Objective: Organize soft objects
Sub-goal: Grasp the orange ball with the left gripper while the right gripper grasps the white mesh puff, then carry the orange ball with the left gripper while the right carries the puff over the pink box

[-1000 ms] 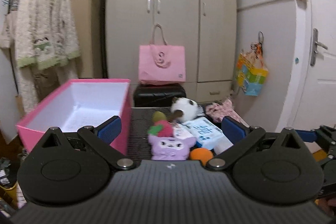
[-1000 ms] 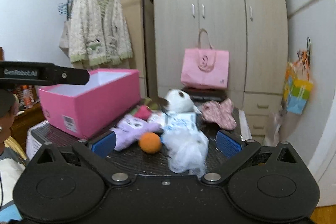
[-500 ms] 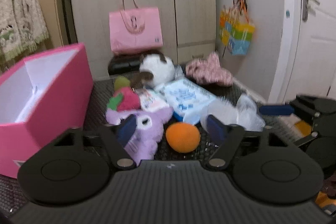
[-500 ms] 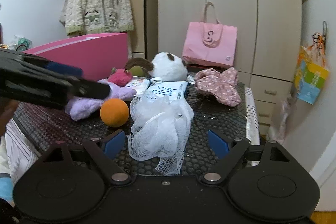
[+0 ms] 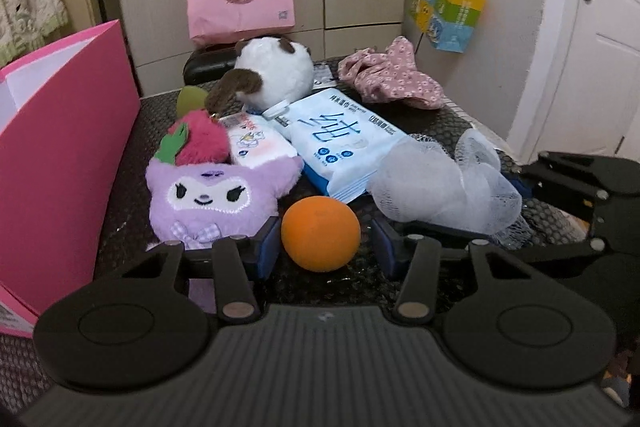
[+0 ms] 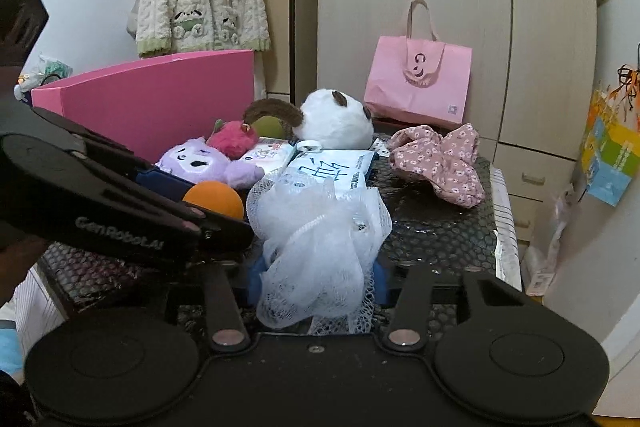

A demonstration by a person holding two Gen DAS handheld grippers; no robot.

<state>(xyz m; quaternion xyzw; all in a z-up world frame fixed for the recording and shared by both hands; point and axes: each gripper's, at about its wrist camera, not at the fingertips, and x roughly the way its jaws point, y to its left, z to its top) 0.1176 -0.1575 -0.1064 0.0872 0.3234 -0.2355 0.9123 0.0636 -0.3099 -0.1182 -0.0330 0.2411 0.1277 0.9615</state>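
Observation:
My left gripper [image 5: 323, 251] is open with an orange ball [image 5: 320, 233] between its blue pads, gaps on both sides. A purple plush [image 5: 212, 193] lies just left of it. My right gripper [image 6: 316, 281] is open around a white mesh bath puff [image 6: 316, 227], pads at its sides; whether they touch it I cannot tell. The puff also shows in the left wrist view [image 5: 444, 183]. A red plush fruit [image 5: 200, 143], a white panda plush [image 5: 276, 71], two wipe packs [image 5: 340, 143] and a floral cloth [image 5: 392, 75] lie behind.
An open pink box [image 5: 60, 155] stands at the left on the dark mesh table [image 6: 436, 227]. A pink tote bag [image 6: 418, 83] sits behind against the wardrobe. The left gripper's body [image 6: 100, 195] crosses the right wrist view at left. The table's right edge is near a white door [image 5: 600, 47].
Both grippers have moved forward and down to the table. The left now brackets the orange ball, the right brackets the mesh puff. Both sets of fingers have narrowed.

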